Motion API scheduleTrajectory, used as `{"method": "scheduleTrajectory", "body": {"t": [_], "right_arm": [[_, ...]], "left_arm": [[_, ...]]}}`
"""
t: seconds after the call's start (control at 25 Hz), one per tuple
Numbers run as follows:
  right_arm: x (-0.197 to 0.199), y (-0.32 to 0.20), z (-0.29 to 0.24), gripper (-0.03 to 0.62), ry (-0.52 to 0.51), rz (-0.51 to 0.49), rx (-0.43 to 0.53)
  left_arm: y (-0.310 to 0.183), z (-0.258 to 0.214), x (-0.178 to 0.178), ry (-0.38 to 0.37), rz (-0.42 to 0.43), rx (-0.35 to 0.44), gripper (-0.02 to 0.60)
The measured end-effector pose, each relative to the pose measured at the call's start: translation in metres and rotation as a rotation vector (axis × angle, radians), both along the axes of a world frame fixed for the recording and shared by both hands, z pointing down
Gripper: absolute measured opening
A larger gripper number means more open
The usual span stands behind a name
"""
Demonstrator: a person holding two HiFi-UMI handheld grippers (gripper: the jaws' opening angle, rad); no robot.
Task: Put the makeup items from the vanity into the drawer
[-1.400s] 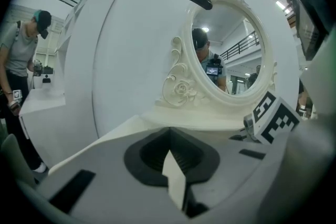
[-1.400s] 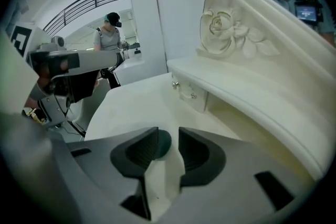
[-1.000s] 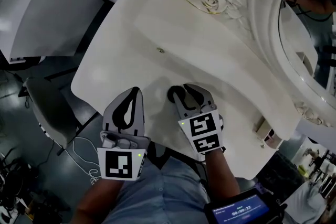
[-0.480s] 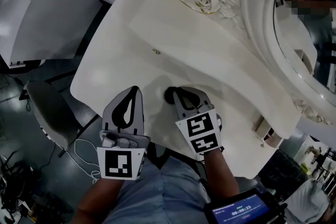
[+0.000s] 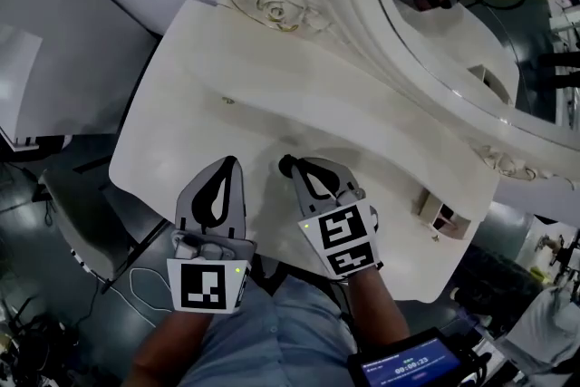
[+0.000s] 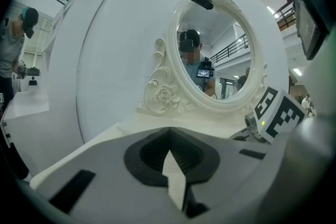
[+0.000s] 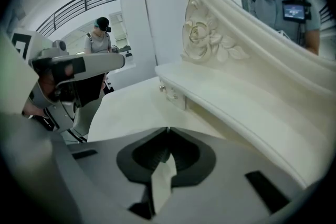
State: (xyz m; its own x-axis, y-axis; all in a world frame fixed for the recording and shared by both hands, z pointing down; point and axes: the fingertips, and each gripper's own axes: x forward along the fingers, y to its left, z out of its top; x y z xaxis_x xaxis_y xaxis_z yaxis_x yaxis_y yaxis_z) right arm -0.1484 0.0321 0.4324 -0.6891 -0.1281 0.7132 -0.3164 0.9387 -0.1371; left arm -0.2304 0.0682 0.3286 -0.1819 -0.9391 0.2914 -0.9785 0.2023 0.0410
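White vanity [image 5: 272,118] seen from above. Left gripper [image 5: 232,166] at 7 o'clock, jaws pressed together, holding nothing. Right gripper [image 5: 288,166] just beside it at 6, jaws just closed up, nothing between. Small boxy item [image 5: 441,218] at 4 o'clock edge, well apart. Knob [image 5: 227,100] at 10.

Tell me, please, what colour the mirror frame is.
The mirror frame is cream white; head view shows it best.

Vanity top [image 5: 208,140] across mid-frame, mirror [image 5: 471,4] behind it at upper right, small box [image 5: 441,217] on its right edge, left gripper [image 5: 234,164] beside right gripper [image 5: 287,165] at lower centre
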Motion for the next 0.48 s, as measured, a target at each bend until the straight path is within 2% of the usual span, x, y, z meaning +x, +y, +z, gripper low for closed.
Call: {"method": "scheduleTrajectory", "body": {"t": [0.28,0.48], "right_arm": [[0.066,-0.026,-0.038,0.017,-0.043,0.129,0.072],[0.139,-0.048,-0.057,0.017,-0.056,0.319,0.123]], "left_arm": [[-0.031,-0.023,0.067,-0.018,0.134,0.049,0.000],[-0.063,-0.039,0.133,-0.022,0.318,0.096,0.000]]}}
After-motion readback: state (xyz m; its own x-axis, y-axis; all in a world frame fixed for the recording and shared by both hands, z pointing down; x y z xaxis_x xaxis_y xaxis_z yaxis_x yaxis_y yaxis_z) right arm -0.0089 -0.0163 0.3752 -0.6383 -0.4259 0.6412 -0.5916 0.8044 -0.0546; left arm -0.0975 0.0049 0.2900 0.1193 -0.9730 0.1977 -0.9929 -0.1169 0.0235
